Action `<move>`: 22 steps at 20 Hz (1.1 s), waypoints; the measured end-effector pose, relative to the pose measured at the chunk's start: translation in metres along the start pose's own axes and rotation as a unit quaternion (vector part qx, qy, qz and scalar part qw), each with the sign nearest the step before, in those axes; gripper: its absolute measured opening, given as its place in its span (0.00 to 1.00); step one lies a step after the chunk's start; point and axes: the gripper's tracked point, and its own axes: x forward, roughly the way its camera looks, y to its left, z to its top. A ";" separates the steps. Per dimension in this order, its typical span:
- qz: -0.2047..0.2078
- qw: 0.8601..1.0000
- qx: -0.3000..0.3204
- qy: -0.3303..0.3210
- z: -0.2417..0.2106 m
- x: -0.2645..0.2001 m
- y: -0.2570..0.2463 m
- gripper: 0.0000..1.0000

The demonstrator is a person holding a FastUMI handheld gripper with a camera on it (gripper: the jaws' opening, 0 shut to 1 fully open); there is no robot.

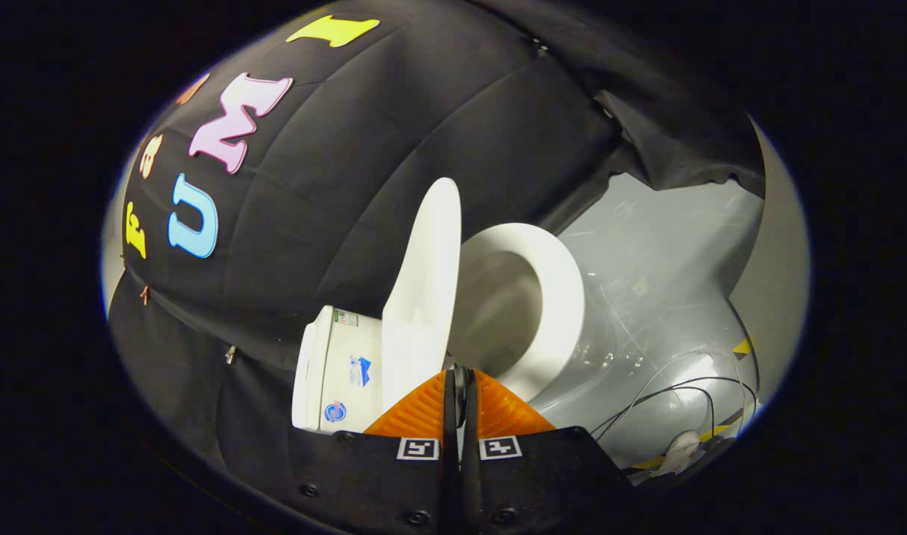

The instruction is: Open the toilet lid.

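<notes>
A white toilet appears tilted in the gripper view. Its lid (424, 297) is raised and stands nearly upright against the tank (338, 371), leaving the seat ring (554, 297) and the bowl (498, 312) uncovered. My gripper (459, 383) is shut, its two fingers pressed together with only a thin dark slit between them. The fingertips sit just at the lid's near edge, where lid and seat meet. Neither finger presses on the lid's faces; nothing large is held between them.
The booth's black cloth wall hangs behind the tank and lid. Beyond the seat lies a glossy grey floor (662, 290). Thin black cables (684, 390) loop over that floor, and a small white object (680, 449) lies near them, beside yellow-black tape.
</notes>
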 end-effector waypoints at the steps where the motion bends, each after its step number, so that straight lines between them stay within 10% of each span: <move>1: 0.006 1.000 -0.010 -0.001 0.000 -0.003 0.012 0.05; 22: -0.086 0.976 -0.197 -0.021 -0.028 -0.012 0.191 0.06</move>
